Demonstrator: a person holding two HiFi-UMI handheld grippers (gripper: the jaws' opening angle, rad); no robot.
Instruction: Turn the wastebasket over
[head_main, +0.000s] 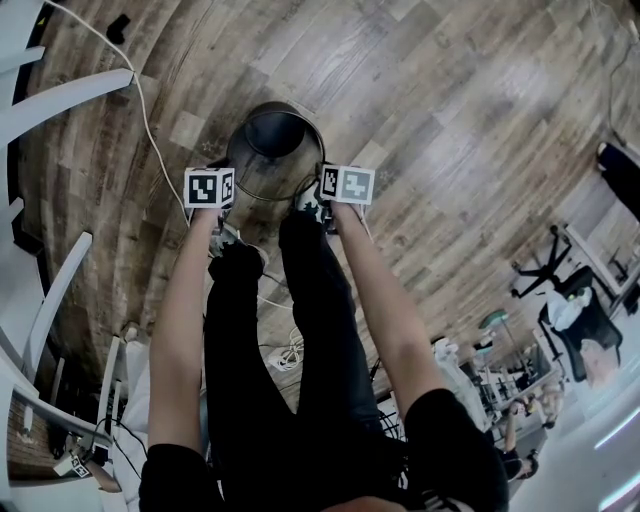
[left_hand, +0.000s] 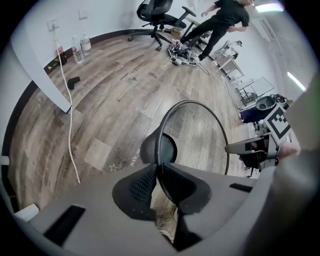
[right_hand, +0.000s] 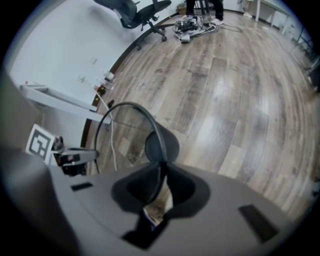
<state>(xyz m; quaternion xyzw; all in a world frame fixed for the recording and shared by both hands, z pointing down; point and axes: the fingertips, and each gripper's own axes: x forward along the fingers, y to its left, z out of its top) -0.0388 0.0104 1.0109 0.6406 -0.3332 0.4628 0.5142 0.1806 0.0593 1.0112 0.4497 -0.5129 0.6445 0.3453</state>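
Note:
A black wire-mesh wastebasket (head_main: 268, 165) is over the wooden floor in front of the person's legs, its open rim turned up toward the head camera and its dark base (head_main: 275, 130) farther off. My left gripper (head_main: 230, 203) is shut on the rim's left side, and my right gripper (head_main: 313, 203) is shut on the rim's right side. In the left gripper view the thin rim runs between the pads of the left gripper (left_hand: 159, 172), with the mesh wall (left_hand: 200, 145) beyond. In the right gripper view the rim passes between the pads of the right gripper (right_hand: 162, 181), above the basket's base (right_hand: 162, 145).
A white cable (head_main: 150, 125) trails over the floor left of the basket. White furniture (head_main: 60, 100) stands at the left. Bottles (left_hand: 80, 47) stand by the wall. Far off, an office chair (left_hand: 157, 15) and a person in black (left_hand: 222, 17) are near a tangle of cables.

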